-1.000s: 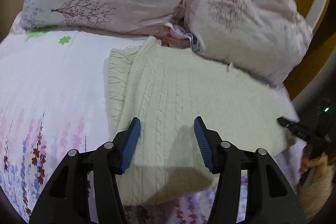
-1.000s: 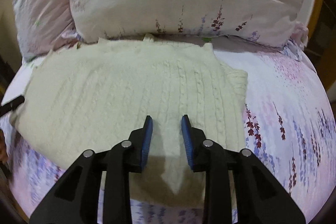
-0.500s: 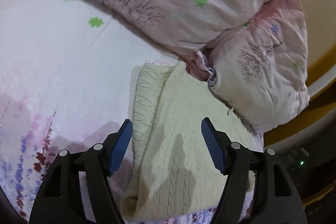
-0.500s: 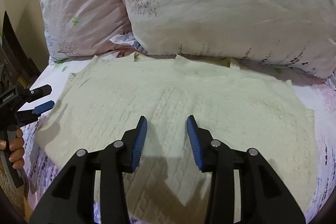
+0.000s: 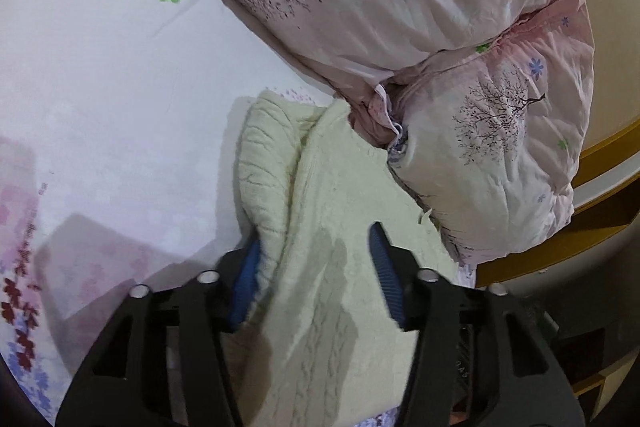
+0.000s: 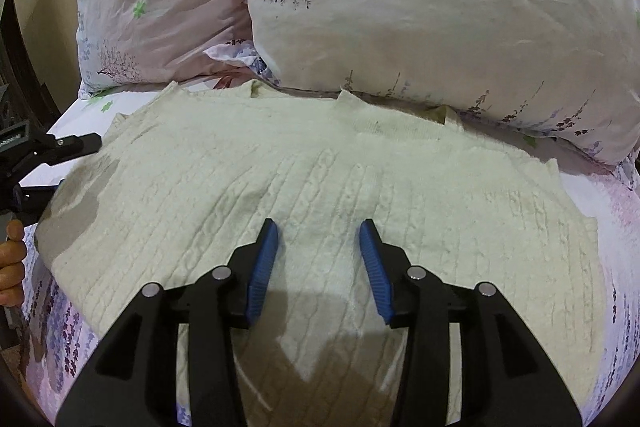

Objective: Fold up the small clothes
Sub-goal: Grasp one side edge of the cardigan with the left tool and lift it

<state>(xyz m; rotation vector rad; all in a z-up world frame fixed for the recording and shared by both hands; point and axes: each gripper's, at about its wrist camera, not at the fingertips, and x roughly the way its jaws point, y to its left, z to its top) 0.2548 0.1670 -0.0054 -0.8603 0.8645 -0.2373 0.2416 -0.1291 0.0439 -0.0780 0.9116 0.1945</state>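
A cream cable-knit sweater [image 6: 320,179] lies spread on the bed, its far edge against the pillows. In the left wrist view the sweater [image 5: 320,235] shows a folded, thicker edge on its left side. My left gripper [image 5: 316,267] is open with that edge between its jaws; the left blue pad is partly hidden behind the knit. My right gripper [image 6: 318,259] is open and empty, low over the middle of the sweater. The left gripper [image 6: 60,151] also shows at the sweater's left edge in the right wrist view.
Two pink floral pillows [image 6: 420,7] lie along the far edge of the sweater. The floral bedsheet [image 5: 100,87] stretches to the left. A wooden bed frame [image 5: 600,163] shows at the right. A hand [image 6: 12,259] holds the left gripper's handle.
My left gripper has swung to the sweater's left side and closed in until its jaws straddle the folded edge. My right gripper has opened wider and shifted over the sweater's middle.
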